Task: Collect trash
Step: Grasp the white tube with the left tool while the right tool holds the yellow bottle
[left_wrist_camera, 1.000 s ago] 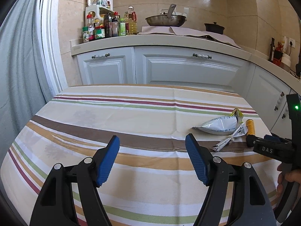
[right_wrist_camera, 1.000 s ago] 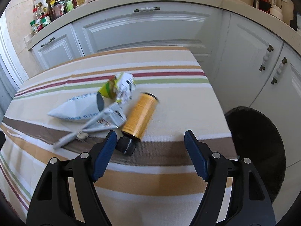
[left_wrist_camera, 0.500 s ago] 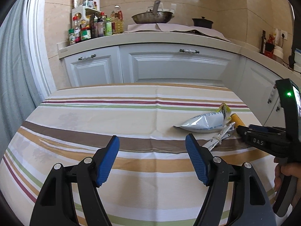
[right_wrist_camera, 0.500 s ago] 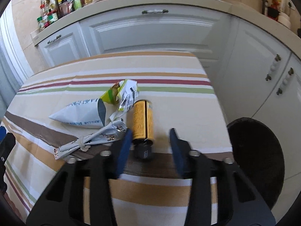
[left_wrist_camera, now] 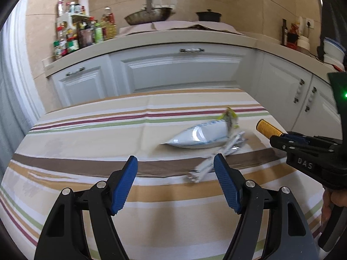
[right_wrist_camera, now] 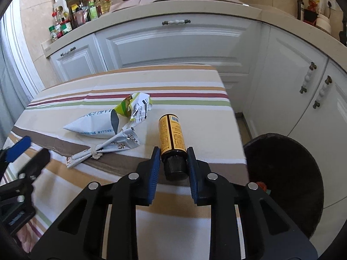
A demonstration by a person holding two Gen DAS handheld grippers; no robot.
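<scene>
A small yellow bottle with a black cap lies near the right edge of the striped table. My right gripper is shut on its cap end; it also shows in the left wrist view with the bottle. A white pouch, a crumpled green-and-white wrapper and a knotted white wrapper lie left of the bottle. My left gripper is open and empty, just short of the knotted wrapper and the pouch.
A black trash bin stands on the floor right of the table, below its edge. White kitchen cabinets run behind and to the right. Bottles, a pan and a pot stand on the counter.
My right gripper moved in and closed on the bottle's cap end, and the bottle turned to point straight away. My left gripper moved right and forward, toward the wrappers, still open.
</scene>
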